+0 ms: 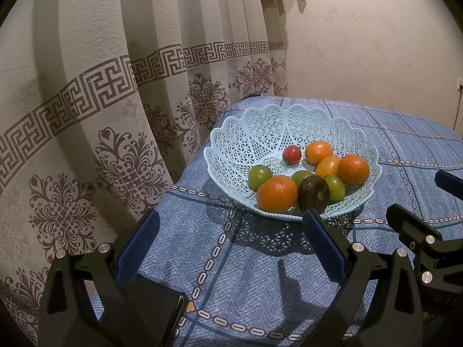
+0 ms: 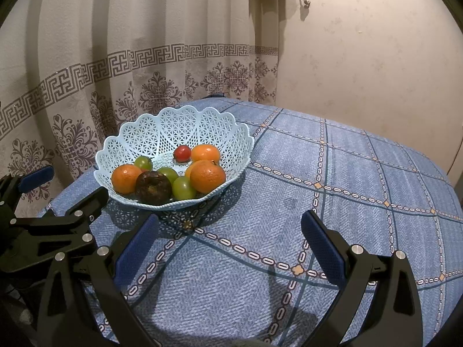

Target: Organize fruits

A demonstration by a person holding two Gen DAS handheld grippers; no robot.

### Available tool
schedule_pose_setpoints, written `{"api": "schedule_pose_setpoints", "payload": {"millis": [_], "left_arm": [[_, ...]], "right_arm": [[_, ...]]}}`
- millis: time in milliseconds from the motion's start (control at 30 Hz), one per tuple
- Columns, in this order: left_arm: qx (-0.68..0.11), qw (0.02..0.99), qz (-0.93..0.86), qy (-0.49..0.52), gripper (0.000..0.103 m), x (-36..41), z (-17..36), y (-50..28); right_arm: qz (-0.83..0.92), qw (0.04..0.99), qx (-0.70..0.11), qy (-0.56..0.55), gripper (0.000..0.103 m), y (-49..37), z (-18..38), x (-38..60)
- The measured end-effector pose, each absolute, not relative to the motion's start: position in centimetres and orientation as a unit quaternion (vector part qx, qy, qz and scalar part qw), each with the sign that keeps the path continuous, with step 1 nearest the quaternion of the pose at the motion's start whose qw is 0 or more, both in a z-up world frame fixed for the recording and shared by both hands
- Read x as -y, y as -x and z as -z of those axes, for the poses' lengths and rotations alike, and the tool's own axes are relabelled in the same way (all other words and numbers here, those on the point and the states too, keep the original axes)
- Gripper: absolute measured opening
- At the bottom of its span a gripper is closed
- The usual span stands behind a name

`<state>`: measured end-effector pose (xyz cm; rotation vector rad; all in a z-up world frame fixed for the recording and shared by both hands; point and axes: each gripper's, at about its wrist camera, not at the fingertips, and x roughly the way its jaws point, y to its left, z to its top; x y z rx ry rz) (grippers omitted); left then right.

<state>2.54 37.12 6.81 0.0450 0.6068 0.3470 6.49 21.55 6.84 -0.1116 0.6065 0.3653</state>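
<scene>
Left wrist view: the left gripper [image 1: 231,228] is spread wide with nothing between its blue pads, above the blue checked tablecloth [image 1: 231,274]. The right gripper [image 2: 230,228] is likewise spread wide and empty, with bare cloth between and ahead of its fingers.

The light blue lattice basket [image 1: 275,124] sits at the table's far left corner, near the patterned curtain [image 1: 86,115]. Its left rim lies close to the table edge; its near rim is just beyond the left gripper's right finger. In the right wrist view, a broad stretch of uncovered cloth extends right of the basket to the plain wall [image 2: 376,57]. The left gripper enters that view at the lower left, just beside the basket's near-left rim.

All fruit lies inside the basket, clustered toward its near side. Count:
- Oranges: four visible: [image 1: 277,193], [image 1: 353,169], [image 1: 319,152], and one [image 1: 328,166] partly hidden between them.
- Green round fruits: three: [image 1: 259,176], [image 1: 301,175], [image 1: 335,187].
- Red fruit [image 1: 291,154]: one, small, toward the centre.
- Dark brown fruit [image 1: 314,193]: one, at the near rim, touching the front orange.
</scene>
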Motion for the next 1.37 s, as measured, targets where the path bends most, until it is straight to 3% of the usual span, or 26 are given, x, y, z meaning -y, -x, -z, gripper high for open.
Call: {"api": "schedule_pose_setpoints", "payload": {"millis": [1367], "left_arm": [[-0.295, 0.943, -0.153, -0.033, 0.1, -35.7, -7.4, -2.0]], "right_arm": [[-0.133, 0.938, -0.318, 0.023, 0.098, -7.4, -7.0, -19.0]]}}
